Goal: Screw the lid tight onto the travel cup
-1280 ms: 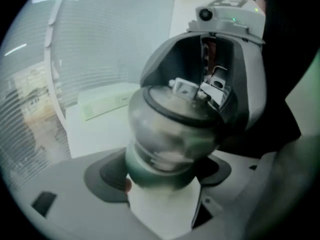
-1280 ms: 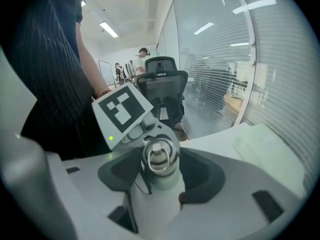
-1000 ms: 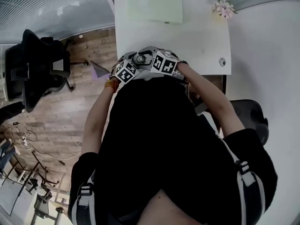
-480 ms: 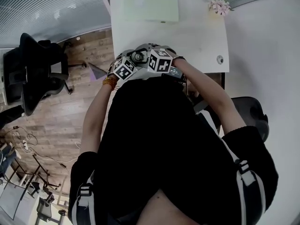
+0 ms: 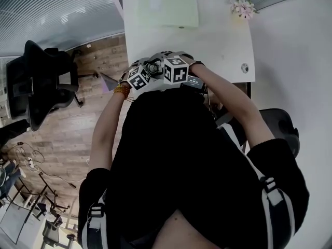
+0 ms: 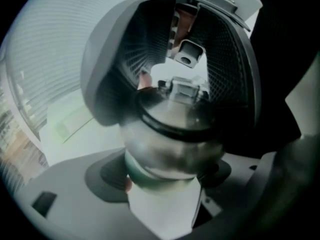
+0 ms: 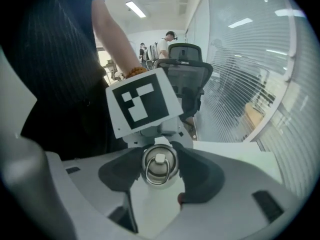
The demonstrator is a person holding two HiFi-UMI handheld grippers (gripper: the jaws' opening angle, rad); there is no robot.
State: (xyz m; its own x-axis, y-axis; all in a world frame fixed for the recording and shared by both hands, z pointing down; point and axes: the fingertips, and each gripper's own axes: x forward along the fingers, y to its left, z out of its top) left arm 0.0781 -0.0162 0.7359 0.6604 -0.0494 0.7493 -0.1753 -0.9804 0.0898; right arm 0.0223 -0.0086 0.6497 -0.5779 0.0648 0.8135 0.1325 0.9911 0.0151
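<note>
In the head view both grippers meet over the near edge of the white table (image 5: 218,35), around a steel travel cup (image 5: 154,66). In the left gripper view my left gripper (image 6: 167,176) is shut on the cup's steel body (image 6: 172,139) below its black ring. The lid (image 6: 182,89) sits on the cup's far end, inside the right gripper's ribbed jaws. In the right gripper view my right gripper (image 7: 159,176) is shut on the lid (image 7: 159,165), seen end-on with its metal ring. Those jaws have just been closing a little, with the lid between them. The left gripper's marker cube (image 7: 142,104) stands just behind the lid.
On the table lie a pale green mat (image 5: 168,8), a small bunch of flowers (image 5: 245,7) and a small round thing (image 5: 245,67). A black office chair (image 5: 41,82) stands on the wood floor at the left. A glass wall with blinds (image 7: 250,74) is at the right.
The right gripper's marker cube has rolled about the cup's axis and now shows a different face. Both grippers stay together at the same spot on the table's edge.
</note>
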